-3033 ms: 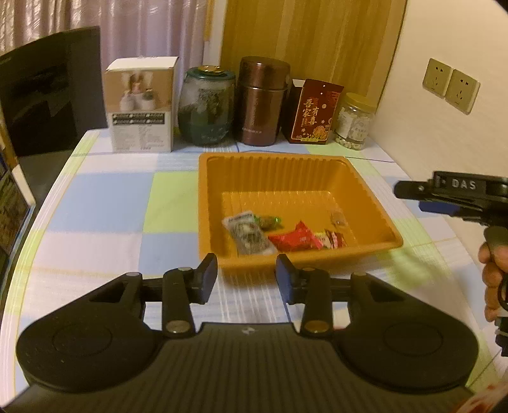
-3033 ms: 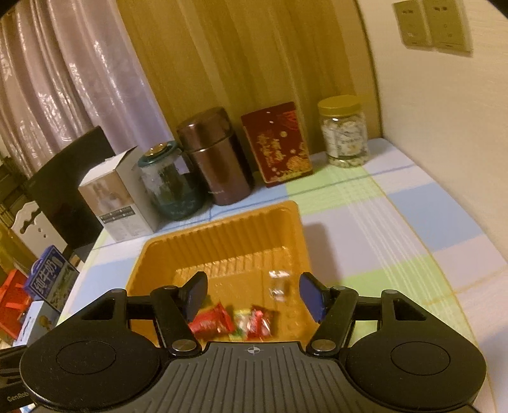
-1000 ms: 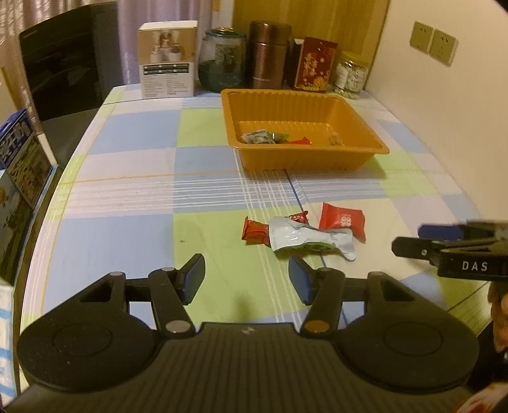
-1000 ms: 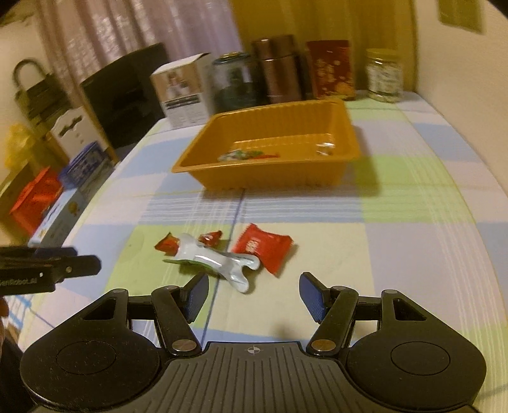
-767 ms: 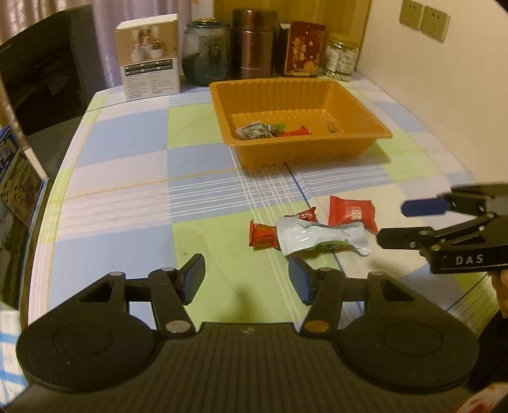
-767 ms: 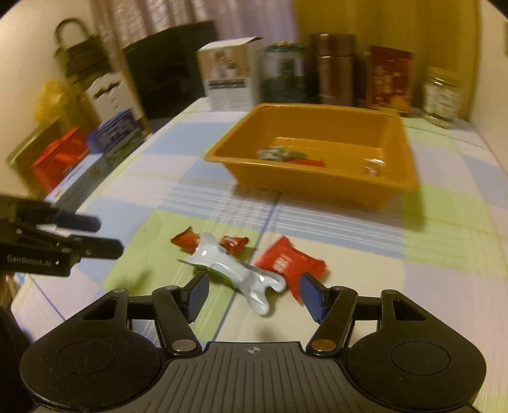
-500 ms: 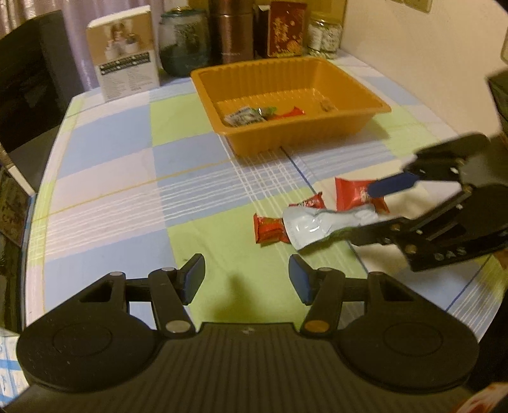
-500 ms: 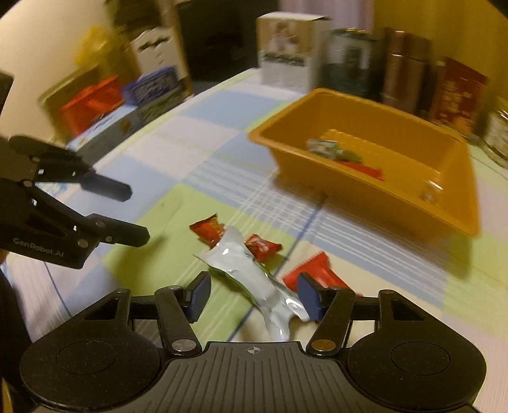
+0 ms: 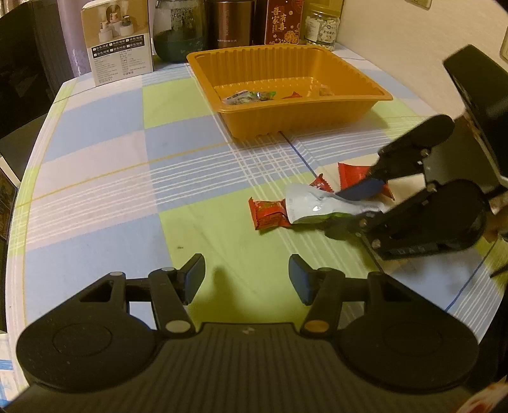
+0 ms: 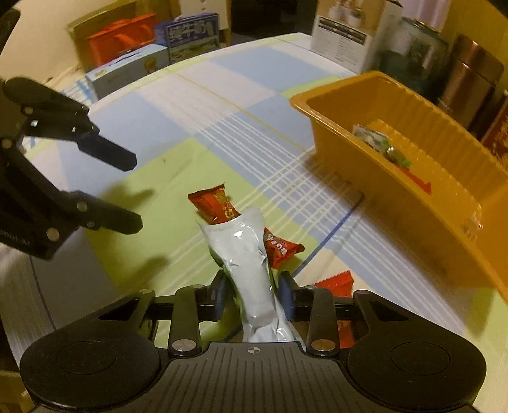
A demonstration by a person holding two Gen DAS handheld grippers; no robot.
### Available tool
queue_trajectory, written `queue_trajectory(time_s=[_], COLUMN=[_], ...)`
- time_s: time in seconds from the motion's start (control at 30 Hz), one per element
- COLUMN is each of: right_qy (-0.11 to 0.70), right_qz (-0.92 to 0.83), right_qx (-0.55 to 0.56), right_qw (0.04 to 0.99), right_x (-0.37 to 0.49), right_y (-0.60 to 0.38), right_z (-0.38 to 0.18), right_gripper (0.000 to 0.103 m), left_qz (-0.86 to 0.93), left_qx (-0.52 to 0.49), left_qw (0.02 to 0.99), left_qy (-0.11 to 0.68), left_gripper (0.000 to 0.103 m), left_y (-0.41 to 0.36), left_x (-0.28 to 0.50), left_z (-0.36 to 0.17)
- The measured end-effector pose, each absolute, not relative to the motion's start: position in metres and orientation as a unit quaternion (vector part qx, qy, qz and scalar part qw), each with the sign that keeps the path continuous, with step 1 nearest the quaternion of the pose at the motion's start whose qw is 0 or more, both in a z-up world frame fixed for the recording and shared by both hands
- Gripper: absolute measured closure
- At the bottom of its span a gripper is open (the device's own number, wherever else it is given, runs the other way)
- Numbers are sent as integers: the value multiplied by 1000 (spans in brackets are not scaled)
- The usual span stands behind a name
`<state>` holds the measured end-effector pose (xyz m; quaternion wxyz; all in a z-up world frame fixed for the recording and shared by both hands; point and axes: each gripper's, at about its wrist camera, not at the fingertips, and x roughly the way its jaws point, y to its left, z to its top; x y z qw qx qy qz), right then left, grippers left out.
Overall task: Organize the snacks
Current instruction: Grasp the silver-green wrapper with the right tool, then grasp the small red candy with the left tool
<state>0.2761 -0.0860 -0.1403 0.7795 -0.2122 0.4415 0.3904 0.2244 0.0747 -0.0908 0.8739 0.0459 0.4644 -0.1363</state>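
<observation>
A silver snack pouch (image 9: 314, 206) (image 10: 247, 254) lies on the checked tablecloth, over a red candy (image 9: 270, 213) (image 10: 214, 203). My right gripper (image 9: 339, 211) (image 10: 253, 295) is closing on the pouch's near end, and its pads press the pouch from both sides. A second red candy (image 10: 282, 247) and a red square packet (image 9: 352, 173) (image 10: 336, 281) lie beside it. My left gripper (image 9: 246, 279) (image 10: 135, 192) hovers open, holding nothing, a short way from the pouch. The orange tray (image 9: 285, 114) (image 10: 381, 178) stands behind with a few wrapped snacks (image 9: 244, 97) in it.
A white carton (image 9: 117, 41), a glass jar (image 9: 177, 31), a brown canister (image 9: 230, 22), a red tin (image 9: 282, 20) and a small jar (image 9: 322, 27) line the table's far edge. Cardboard boxes (image 10: 152, 50) stand beyond the table's left side. A wall runs along the right.
My right gripper rolled, dropped toward the table and closed its jaws around the silver pouch's end. My left gripper sank a little closer to the table and stayed open.
</observation>
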Motion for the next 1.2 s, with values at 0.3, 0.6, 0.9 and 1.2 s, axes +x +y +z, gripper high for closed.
queue_trajectory(time_s=[0.3, 0.6, 0.9, 1.2], right_qy=[460, 459, 441, 437], right_qz=[322, 247, 211, 193], right_qx=[-99, -1, 25, 46], right_qw=[822, 853, 872, 877], right_x=[247, 224, 222, 223], right_y=[-122, -174, -189, -194], right_z=[-124, -125, -125, -127], right_gripper=[75, 75, 75, 75], left_qz=[-158, -181, -195, -170], left_qx=[82, 226, 204, 107], left_qw=[881, 869, 868, 872], left_qy=[437, 401, 409, 446], left_gripper=[48, 48, 49, 83], left_y=[62, 32, 25, 23], left_x=[226, 250, 273, 266], left_z=[-92, -114, -121, -119])
